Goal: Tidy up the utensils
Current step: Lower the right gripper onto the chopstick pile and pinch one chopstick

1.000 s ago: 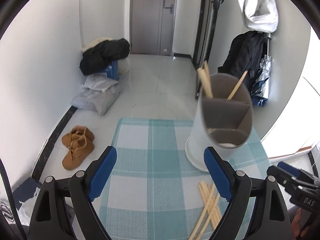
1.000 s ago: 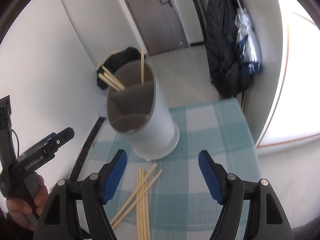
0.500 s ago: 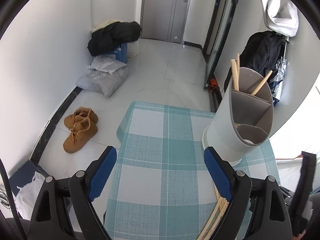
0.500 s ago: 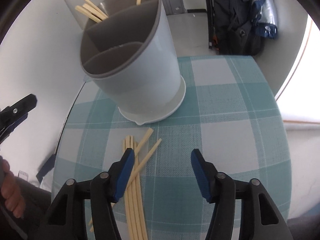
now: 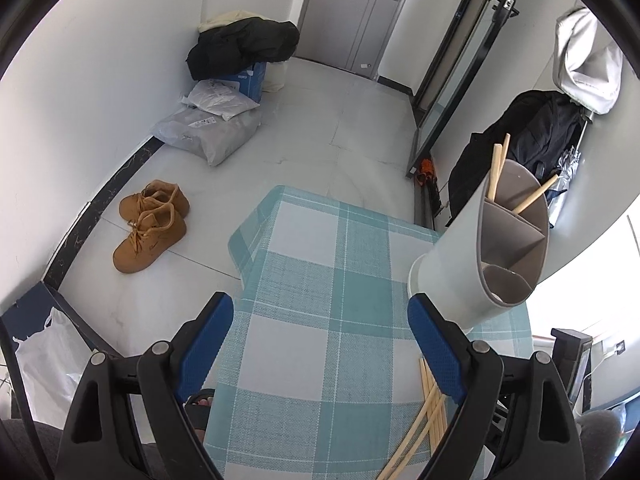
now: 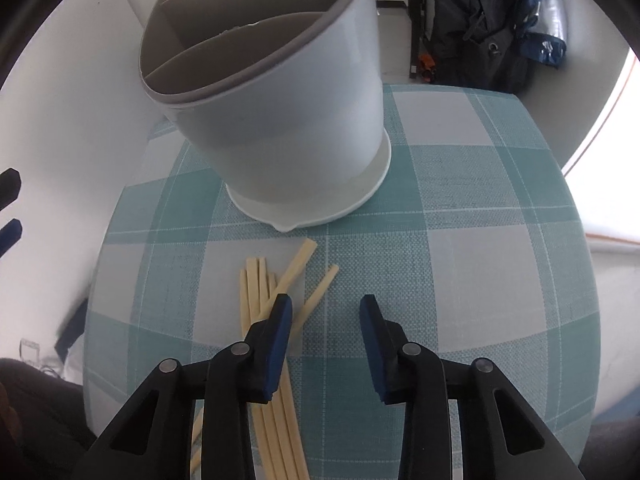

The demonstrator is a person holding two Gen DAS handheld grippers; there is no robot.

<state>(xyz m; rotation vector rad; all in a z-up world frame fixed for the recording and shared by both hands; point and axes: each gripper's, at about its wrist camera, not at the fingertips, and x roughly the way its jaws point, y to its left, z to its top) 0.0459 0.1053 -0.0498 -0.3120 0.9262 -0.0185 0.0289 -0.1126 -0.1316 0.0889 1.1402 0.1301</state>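
Note:
A white utensil holder [image 6: 288, 120] with grey compartments stands on the teal checked tablecloth [image 6: 460, 240]. Several wooden chopsticks [image 6: 256, 292] lie loose in front of it. My right gripper [image 6: 326, 310] hovers low over their ends with its jaws closing. One slanted chopstick lies between the jaws, just inside the left finger [image 6: 280, 320], and no pad presses on it. My left gripper [image 5: 320, 312] stands wide open above bare cloth, holding nothing. The holder [image 5: 452, 280] is to its right, with chopsticks [image 5: 496, 172] standing in the rear compartments. More loose chopsticks [image 5: 424, 432] lie by its right finger.
The small table ends close on all sides. On the floor to the left sit a pair of tan shoes [image 5: 148, 224], grey parcel bags [image 5: 212, 136] and a black coat [image 5: 244, 44]. Dark jackets [image 6: 480, 20] hang behind the table on the right.
My right gripper has sunk toward the loose chopsticks and its jaws have narrowed. The left gripper has shifted and rolled, so the holder now sits farther right in its view.

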